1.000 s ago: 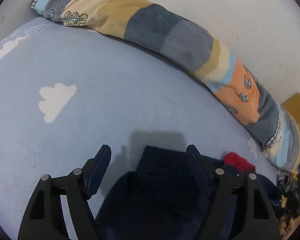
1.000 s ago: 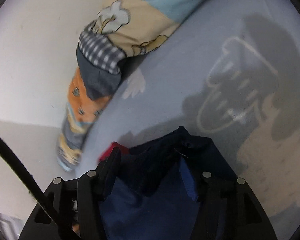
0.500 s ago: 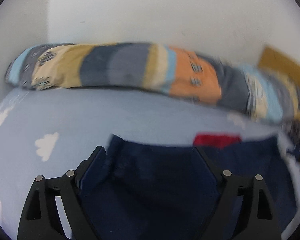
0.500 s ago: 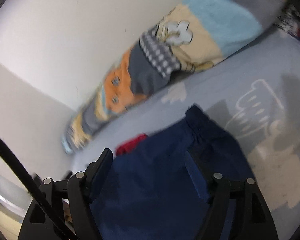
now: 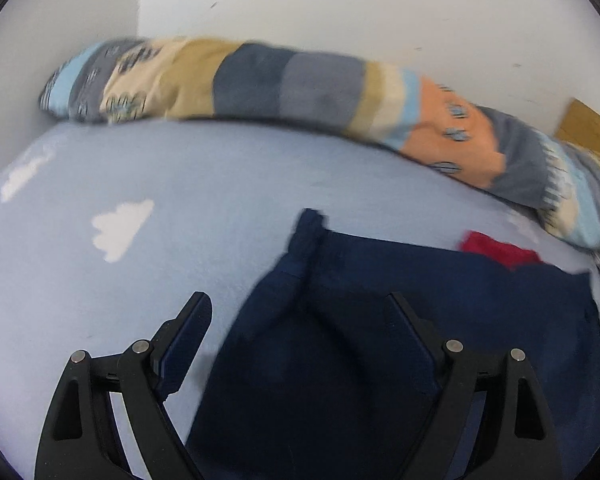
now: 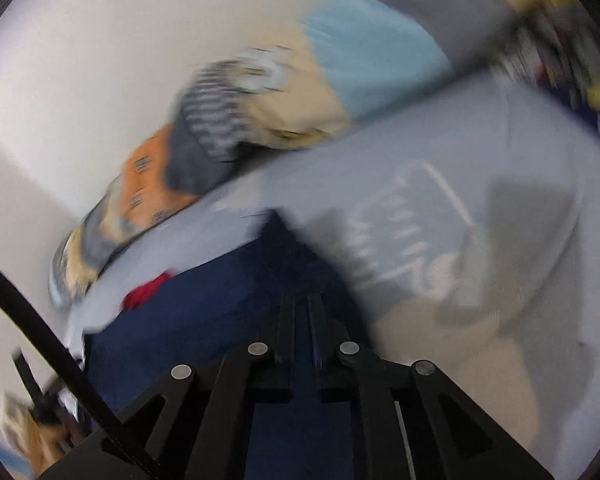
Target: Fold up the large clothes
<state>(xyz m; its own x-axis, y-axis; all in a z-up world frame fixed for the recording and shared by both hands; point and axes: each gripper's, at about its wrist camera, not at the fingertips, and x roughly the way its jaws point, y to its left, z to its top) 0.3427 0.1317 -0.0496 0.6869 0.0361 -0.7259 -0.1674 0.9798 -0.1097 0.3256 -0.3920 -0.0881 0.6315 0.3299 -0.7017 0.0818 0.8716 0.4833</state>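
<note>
The right gripper (image 6: 302, 308) has just snapped shut on the dark blue cloth garment (image 5: 380, 320); the left gripper's (image 5: 300, 312) fingers gape, so folding can start on the bed (image 5: 180, 168).

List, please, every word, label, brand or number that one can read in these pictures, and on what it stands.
None can be read.
Bedsheet: only white cloud drawings, no letters.
Patchwork pillow: small printed figures, blurred, no text.
Navy garment: no label visible.
Red cloth: no print visible.

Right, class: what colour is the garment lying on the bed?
Navy blue garment, clearest in the left wrist view.
</note>
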